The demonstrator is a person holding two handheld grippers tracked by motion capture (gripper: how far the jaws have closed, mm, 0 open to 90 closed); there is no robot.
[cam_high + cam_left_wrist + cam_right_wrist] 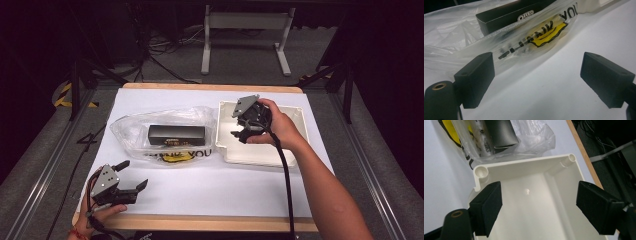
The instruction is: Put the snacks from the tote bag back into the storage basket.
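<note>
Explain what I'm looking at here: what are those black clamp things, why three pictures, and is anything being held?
A person works at a table with a hand-held two-jaw gripper in each hand. The high view looks down from above: the left gripper sits near the table's front edge, the right gripper hovers over a white plastic tray. The other two pictures come from cameras riding on the grippers, looking along their black jaws. The left gripper view faces a clear plastic bag with a yellow smiley print, holding a black Oreo box. The right gripper view looks down into the tray. Both grippers stand open and hold nothing. Everything rests on a white sheet.
</note>
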